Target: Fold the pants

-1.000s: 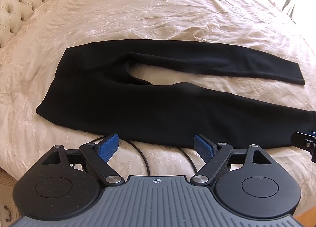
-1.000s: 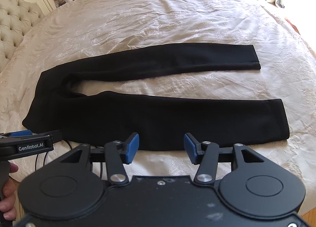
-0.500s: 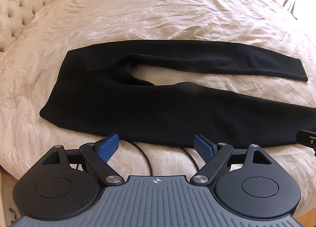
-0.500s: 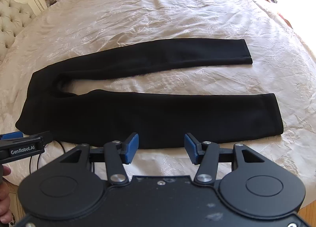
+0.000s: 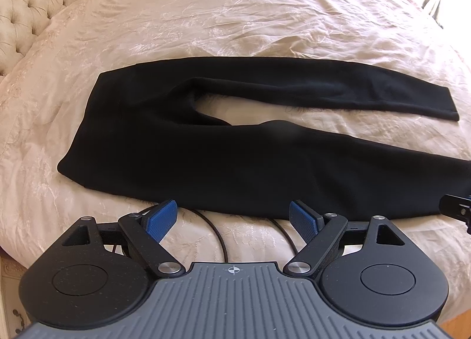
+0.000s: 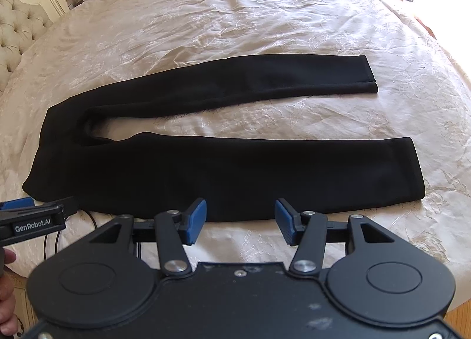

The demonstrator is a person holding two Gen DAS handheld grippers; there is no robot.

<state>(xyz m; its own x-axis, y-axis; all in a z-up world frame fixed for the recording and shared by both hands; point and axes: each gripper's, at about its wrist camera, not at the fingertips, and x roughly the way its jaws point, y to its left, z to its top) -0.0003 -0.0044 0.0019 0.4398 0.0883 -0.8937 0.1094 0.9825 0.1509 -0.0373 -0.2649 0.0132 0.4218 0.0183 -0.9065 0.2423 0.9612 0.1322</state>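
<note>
A cream bedspread (image 5: 235,15), satiny and creased with faint embroidered sprigs, is covering the bed beside a button-tufted headboard (image 5: 26,6). The black pants (image 5: 206,147), soft and matte, are lying flat across it, waist to the left and legs splaying rightward in a narrow V. The left gripper (image 5: 232,221) is hovering tilted downward over the near edge, blue ribbed pads spread and empty. The right gripper (image 6: 240,221) is angling likewise, jaws parted, holding nothing.
</note>
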